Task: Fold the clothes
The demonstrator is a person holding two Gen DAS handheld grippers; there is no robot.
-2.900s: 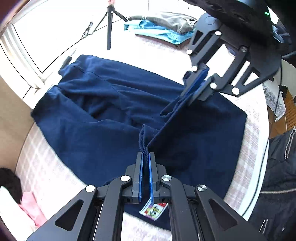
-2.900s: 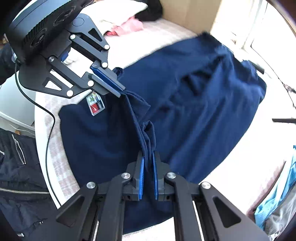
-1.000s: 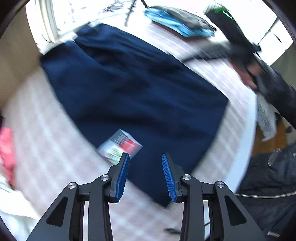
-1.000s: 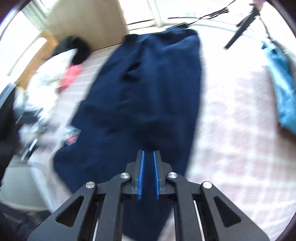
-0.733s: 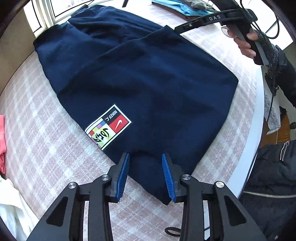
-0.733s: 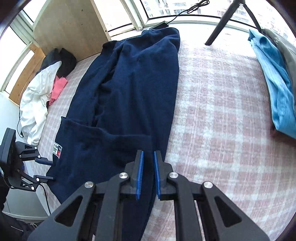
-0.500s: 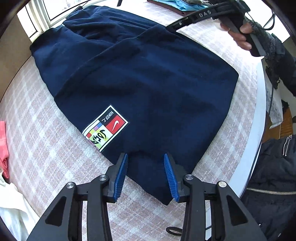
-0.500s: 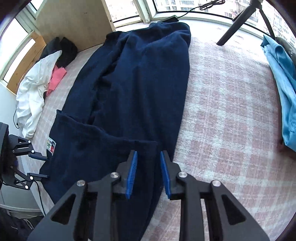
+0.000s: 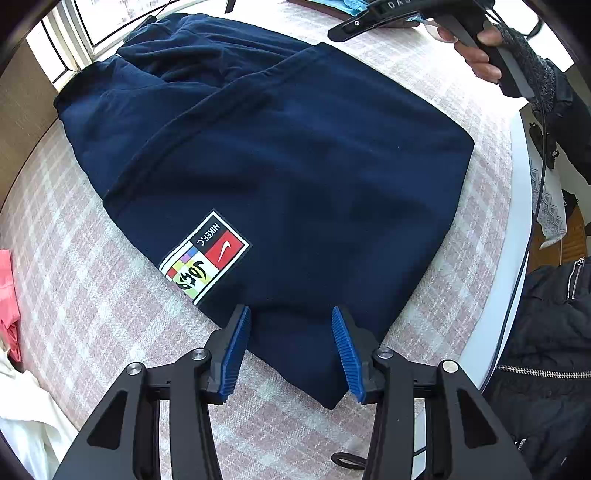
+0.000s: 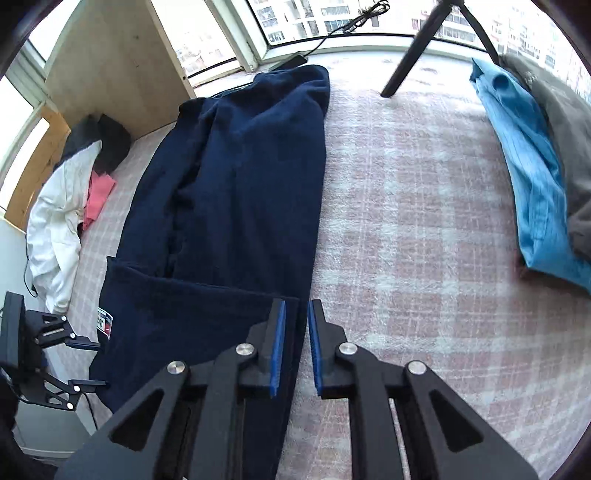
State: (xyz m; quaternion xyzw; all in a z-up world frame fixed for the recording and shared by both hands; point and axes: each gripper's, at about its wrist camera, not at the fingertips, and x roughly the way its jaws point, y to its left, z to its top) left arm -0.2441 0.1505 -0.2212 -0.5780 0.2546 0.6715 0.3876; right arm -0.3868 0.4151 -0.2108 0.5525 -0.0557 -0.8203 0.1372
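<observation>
I am holding my left hand-held gripper wide over the navy garment; my right hand-held gripper, at two o'clock, is gaping narrowly, empty.

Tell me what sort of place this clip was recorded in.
Probably a home room by a bay window: a checked cover serves as folding surface, loose clothes are piled beside a wooden panel, and apartment blocks show outside.

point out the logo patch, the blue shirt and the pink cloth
logo patch [image 9: 204, 256], left wrist view, centre of the patch
blue shirt [image 10: 532, 177], right wrist view, middle of its folded body
pink cloth [image 10: 99, 195], right wrist view, its exposed middle
</observation>
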